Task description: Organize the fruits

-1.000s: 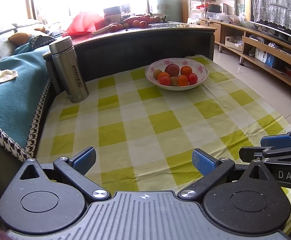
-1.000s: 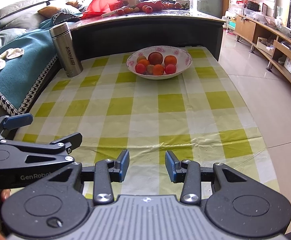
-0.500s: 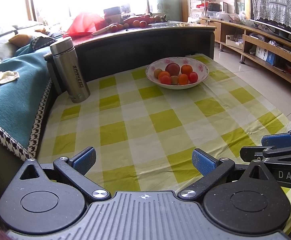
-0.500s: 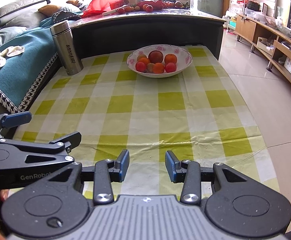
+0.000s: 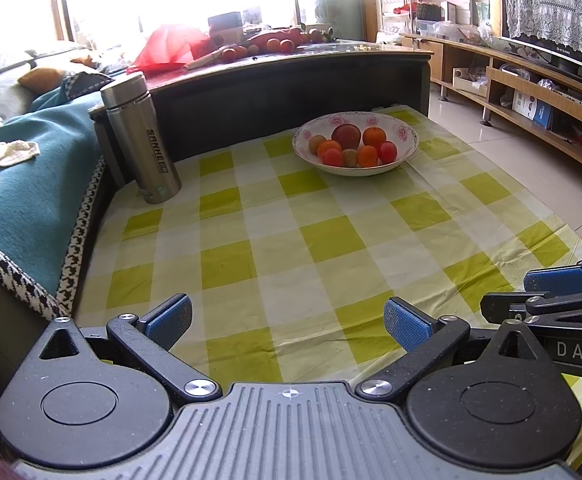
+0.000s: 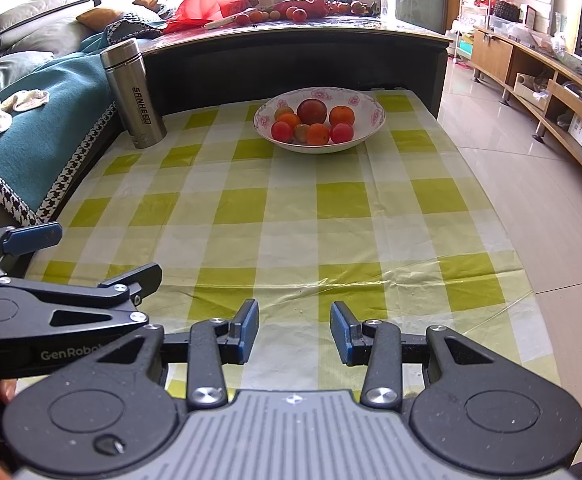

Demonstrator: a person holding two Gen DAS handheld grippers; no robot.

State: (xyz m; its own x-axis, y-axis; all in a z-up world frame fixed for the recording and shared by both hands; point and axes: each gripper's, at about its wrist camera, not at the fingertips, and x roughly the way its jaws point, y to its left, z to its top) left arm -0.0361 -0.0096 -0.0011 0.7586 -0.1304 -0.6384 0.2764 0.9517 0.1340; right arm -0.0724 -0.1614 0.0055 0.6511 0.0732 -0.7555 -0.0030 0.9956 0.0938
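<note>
My left tool point(image 5: 287, 322) spread wide, right tool point(image 6: 294, 330) narrower, both empty, fruit bowl point(image 6: 375, 120) far across bare checked surface point(image 6: 291, 216), steel flask point(image 6: 135, 94) at left.

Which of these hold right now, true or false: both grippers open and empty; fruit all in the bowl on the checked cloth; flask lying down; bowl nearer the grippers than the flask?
1. The left gripper and right gripper are open and empty. True.
2. On the checked cloth, all fruit sits in the bowl. True.
3. The flask lies on its side. False: it stands upright.
4. The bowl is nearer than the flask. False: both stand at the far end.
</note>
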